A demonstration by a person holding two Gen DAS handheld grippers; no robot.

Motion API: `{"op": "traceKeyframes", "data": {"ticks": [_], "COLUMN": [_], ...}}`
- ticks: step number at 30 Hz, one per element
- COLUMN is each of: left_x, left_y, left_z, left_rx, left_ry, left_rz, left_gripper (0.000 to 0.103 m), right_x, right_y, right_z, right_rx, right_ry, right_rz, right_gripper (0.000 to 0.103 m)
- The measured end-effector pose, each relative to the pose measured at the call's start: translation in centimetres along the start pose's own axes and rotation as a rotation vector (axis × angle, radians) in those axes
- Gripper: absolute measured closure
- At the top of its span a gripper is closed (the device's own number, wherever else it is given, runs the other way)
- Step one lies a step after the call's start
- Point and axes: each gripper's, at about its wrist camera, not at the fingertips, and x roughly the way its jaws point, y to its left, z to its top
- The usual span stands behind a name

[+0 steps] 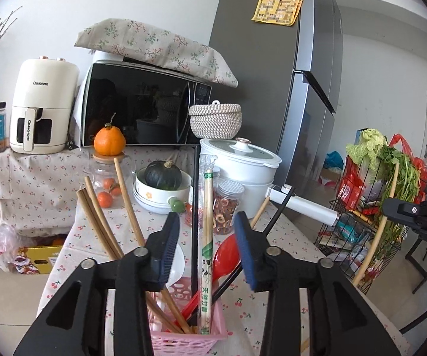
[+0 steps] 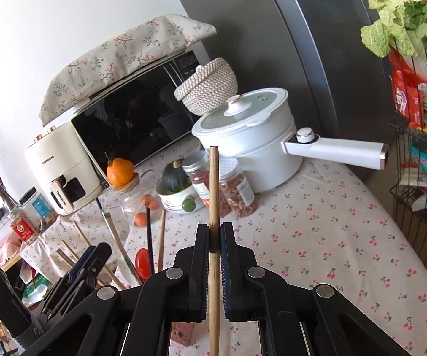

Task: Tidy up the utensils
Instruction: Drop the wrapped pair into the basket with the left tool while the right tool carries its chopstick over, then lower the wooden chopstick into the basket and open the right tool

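A pink utensil basket (image 1: 188, 341) stands on the cherry-print tablecloth. It holds several wooden chopsticks (image 1: 100, 225), a wrapped pair of chopsticks (image 1: 206, 237), a red spoon (image 1: 223, 259), a white spoon (image 1: 173, 264) and black chopsticks (image 1: 195, 207). My left gripper (image 1: 209, 234) is open just above the basket, its pads either side of the wrapped pair without touching. My right gripper (image 2: 214, 235) is shut on a single wooden chopstick (image 2: 214, 184), held upright to the right of the basket. The left gripper also shows in the right wrist view (image 2: 85, 262).
Behind the basket stand two snack jars (image 2: 237, 190), a bowl with a dark squash (image 1: 163, 178), a glass jar under an orange (image 1: 109, 142), a white pot with a long handle (image 2: 252, 142), a microwave (image 1: 142, 106) and an air fryer (image 1: 42, 106). A wire rack of vegetables (image 1: 373, 195) stands at the right.
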Motion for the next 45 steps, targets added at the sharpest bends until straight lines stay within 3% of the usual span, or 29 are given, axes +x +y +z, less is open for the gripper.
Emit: {"op": "traceKeyframes", "data": {"ticks": [4, 7, 12, 17, 26, 34, 39, 42, 44, 45], "left_x": [-1.9, -2.8, -3.6, -3.5, -3.0, -3.2, -3.1, -3.0, -3.1, -3.1], "left_y": [0.5, 0.7, 2.0, 3.8, 7.1, 8.5, 9.3, 9.6, 9.7, 9.7], "left_z": [0.3, 0.2, -2.5, -5.0, -5.9, -5.4, -5.1, -4.9, -4.7, -4.6], "left_rx": [0.01, 0.028, 0.038, 0.01, -0.044, -0.045, -0.041, -0.045, -0.044, -0.042], "left_ry": [0.1, 0.241, 0.472, 0.596, 0.651, 0.624, 0.612, 0.61, 0.606, 0.604], "left_rz": [0.018, 0.007, 0.005, -0.011, 0.005, 0.01, 0.026, 0.043, 0.061, 0.066], "left_gripper": [0.035, 0.028, 0.02, 0.02, 0.02, 0.02, 0.02, 0.02, 0.02, 0.019], "right_x": [-0.6, -1.2, -1.7, -1.6, 0.6, 4.4, 7.0, 8.2, 8.3, 8.0], "right_y": [1.2, 1.8, 3.0, 5.2, 9.6, 13.3, 13.9, 13.6, 13.2, 12.9], "right_z": [0.3, 0.6, 0.8, 0.7, 0.1, -1.5, -2.8, -3.5, -3.6, -3.5], "right_rx": [-0.01, -0.005, 0.016, 0.013, -0.036, -0.137, -0.155, -0.125, -0.097, -0.08], "right_ry": [-0.017, -0.034, -0.065, -0.105, -0.229, -0.289, -0.238, -0.18, -0.165, -0.167], "right_rz": [0.019, 0.03, 0.052, 0.076, 0.084, -0.006, -0.02, 0.03, 0.023, 0.021], "right_gripper": [0.097, 0.097, 0.097, 0.097, 0.097, 0.097, 0.097, 0.094, 0.082, 0.065]}}
